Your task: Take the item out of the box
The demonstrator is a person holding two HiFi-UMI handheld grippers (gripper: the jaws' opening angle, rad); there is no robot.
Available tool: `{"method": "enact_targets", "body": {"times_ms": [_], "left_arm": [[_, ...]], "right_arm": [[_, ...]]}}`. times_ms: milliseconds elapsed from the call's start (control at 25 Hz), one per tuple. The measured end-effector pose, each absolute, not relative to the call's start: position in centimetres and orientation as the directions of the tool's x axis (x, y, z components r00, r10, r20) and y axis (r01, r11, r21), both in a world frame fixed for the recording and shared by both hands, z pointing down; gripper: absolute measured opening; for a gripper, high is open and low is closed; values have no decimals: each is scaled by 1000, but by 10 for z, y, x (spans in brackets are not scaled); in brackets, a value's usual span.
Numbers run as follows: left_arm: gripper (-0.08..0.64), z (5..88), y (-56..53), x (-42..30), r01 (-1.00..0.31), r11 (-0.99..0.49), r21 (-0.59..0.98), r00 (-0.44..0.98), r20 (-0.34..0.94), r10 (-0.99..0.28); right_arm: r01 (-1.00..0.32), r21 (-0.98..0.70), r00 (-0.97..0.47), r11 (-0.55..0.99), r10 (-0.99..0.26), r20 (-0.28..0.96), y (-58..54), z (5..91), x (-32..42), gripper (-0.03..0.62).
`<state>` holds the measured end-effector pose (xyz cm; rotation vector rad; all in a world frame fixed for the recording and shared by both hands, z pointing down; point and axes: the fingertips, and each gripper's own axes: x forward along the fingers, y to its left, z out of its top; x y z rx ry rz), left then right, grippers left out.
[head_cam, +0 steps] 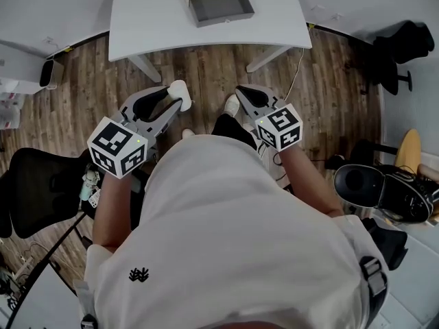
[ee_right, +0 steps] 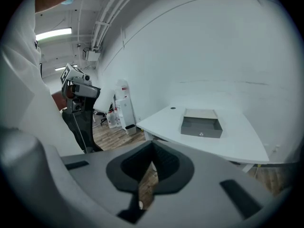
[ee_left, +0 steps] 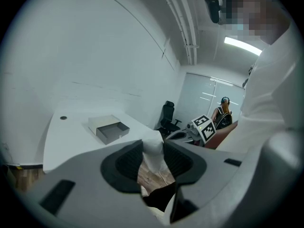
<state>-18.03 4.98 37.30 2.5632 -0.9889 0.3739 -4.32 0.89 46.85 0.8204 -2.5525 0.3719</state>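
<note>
Left tongs (head_cam: 176,96): closed on a small white rounded item (head_cam: 180,88), pads pressing it from both sides. Material of the item not discernible. In the left gripper view, same item (ee_left: 153,153) standing upright between the dark ribbed pads of the left tongs (ee_left: 153,144), its top projecting above them.

Right tongs (head_cam: 241,90): pressed together at the tips, nothing between them. Confirmed in the right gripper view, with the tips of the right tongs (ee_right: 152,144) meeting over wooden floor.

Both tongs held low in front of the person's white shirt (head_cam: 233,238), left at 11 o'clock of the head view's centre, right at 1 o'clock, near each other but apart. Black-and-white marker cube (head_cam: 118,146) at the rear of the left tongs, a second one (head_cam: 279,127) at the rear of the right.

Shallow grey open-topped box with a cream-coloured part behind it (head_cam: 218,5): lying flat on the white curved desk (head_cam: 151,19) at 12 o'clock, well apart from both tongs. Also visible as box (ee_left: 108,128) on desk (ee_left: 66,137) at 10 o'clock in the left gripper view, and as box (ee_right: 202,123) on desk (ee_right: 237,144) at 2 o'clock in the right gripper view.

Item location: outside the box, off the desk, in the left tongs above brown plank floor (head_cam: 206,67).

Black office chair (head_cam: 34,184) at 9 o'clock.
</note>
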Motion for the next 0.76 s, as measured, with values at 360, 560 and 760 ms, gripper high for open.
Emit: {"method": "enact_targets", "body": {"times_ms": [360,560,760], "left_arm": [[143,377,38,-183,-691,-677,254,715,379,-587],[143,384,25,-171,-694,-666,273,712,392,-582],[144,388,7,-151,-696,-657,289,713,392,-582]], "right_arm": [[-599,-105,-732,794,-490,473,-4,462,-42,6],[-599,-122,-734,792,-481,479,-13,467,-33,6],[-596,-123,-730,793,-472,495,-18,475,-12,6]]}}
